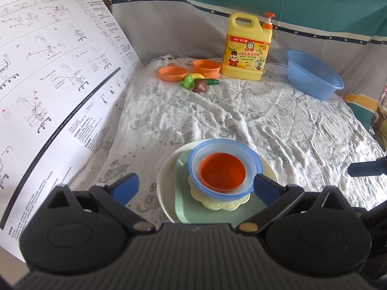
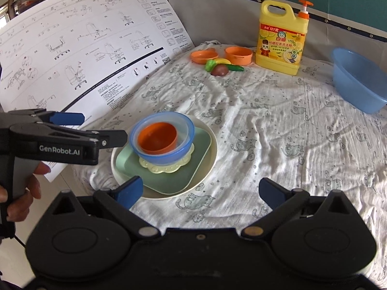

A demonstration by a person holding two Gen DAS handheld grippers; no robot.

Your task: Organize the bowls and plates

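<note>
A stack stands on the cloth: a cream round plate [image 1: 164, 181] [image 2: 205, 149], a green square plate [image 1: 183, 207] [image 2: 169, 176], a pale yellow flower-shaped dish [image 1: 217, 204] [image 2: 164, 168], a blue bowl [image 1: 256, 162] [image 2: 186, 130] and an orange bowl [image 1: 221, 174] [image 2: 158, 137] nested in it. My left gripper [image 1: 196, 187] [image 2: 104, 128] is open, its fingers either side of the stack's near-left side, holding nothing. My right gripper [image 2: 200, 191] is open and empty, just right of and in front of the stack; one fingertip [image 1: 362, 168] shows at the left wrist view's right edge.
At the back stand an orange dish [image 1: 173, 73] [image 2: 204, 55], an orange cup [image 1: 206, 68] [image 2: 238, 54], toy vegetables [image 1: 198, 83] [image 2: 221, 67], a yellow detergent jug [image 1: 249, 48] [image 2: 281, 38] and a blue basin [image 1: 314, 77] [image 2: 358, 79]. A large instruction sheet [image 1: 48, 84] [image 2: 84, 48] leans on the left.
</note>
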